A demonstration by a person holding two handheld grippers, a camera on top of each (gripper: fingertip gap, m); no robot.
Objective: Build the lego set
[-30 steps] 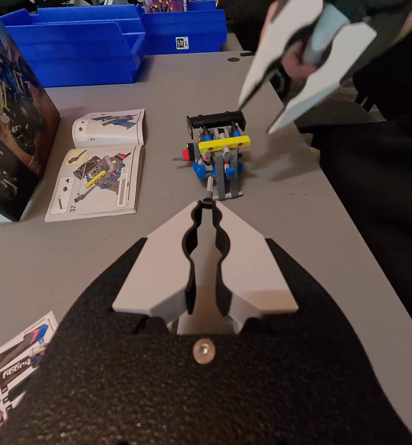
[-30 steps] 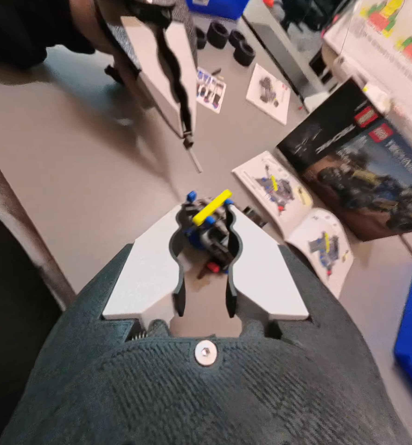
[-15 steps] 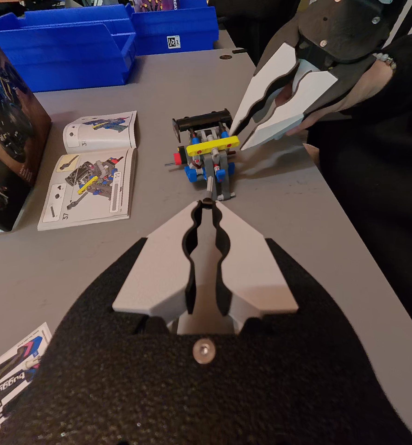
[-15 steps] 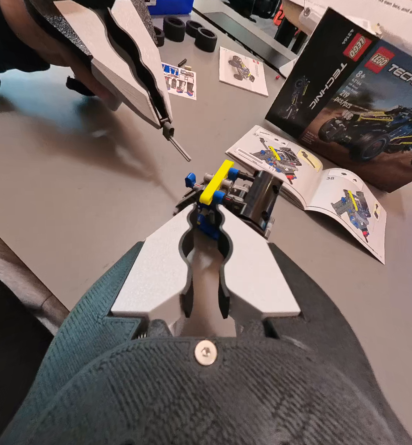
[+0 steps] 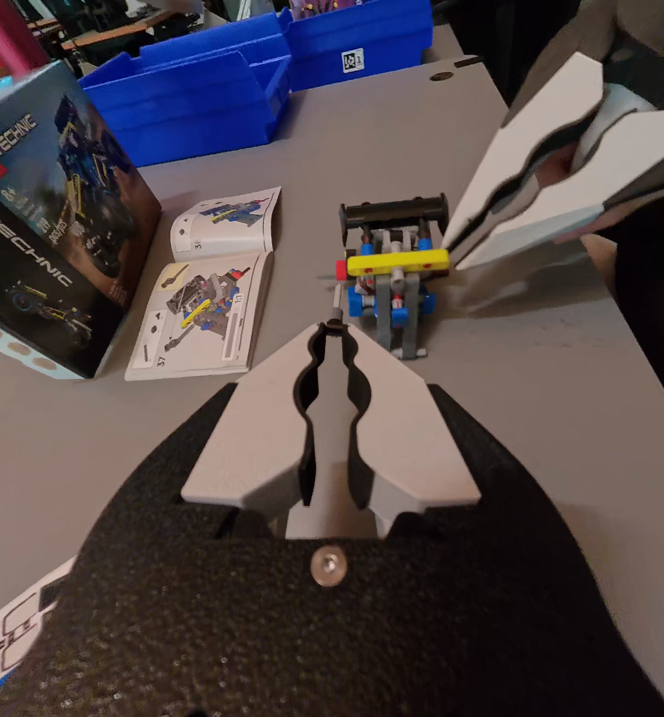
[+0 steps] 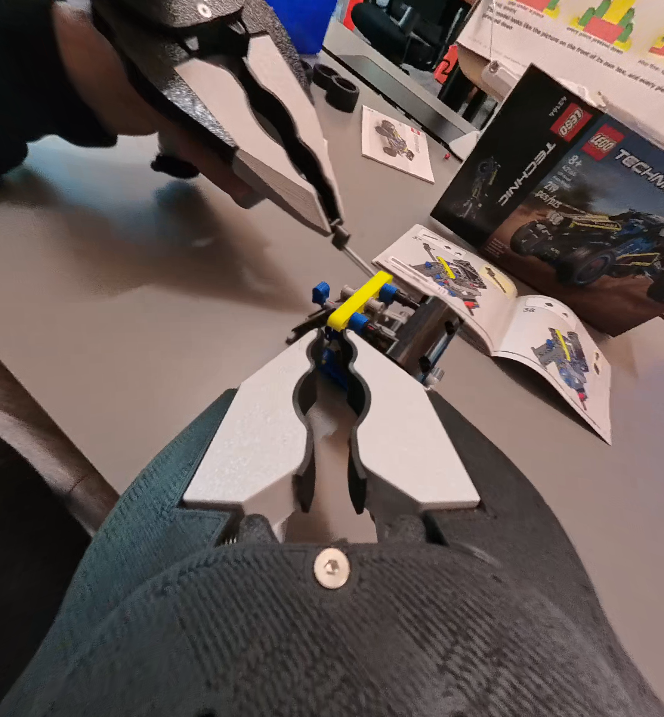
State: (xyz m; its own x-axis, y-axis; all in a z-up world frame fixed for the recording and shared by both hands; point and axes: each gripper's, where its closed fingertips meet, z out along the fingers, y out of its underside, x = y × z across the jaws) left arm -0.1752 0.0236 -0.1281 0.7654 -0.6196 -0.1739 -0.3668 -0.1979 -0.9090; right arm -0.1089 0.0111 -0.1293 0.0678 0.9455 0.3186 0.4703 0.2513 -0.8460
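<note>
pale grey fingers (image 5: 268, 419) with wavy black pads, silver screw (image 5: 328, 568).

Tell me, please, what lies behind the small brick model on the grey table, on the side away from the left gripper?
Behind the brick model is bare grey table, then a row of blue bins at the far edge. What is in the bins is hidden by their walls.
</note>
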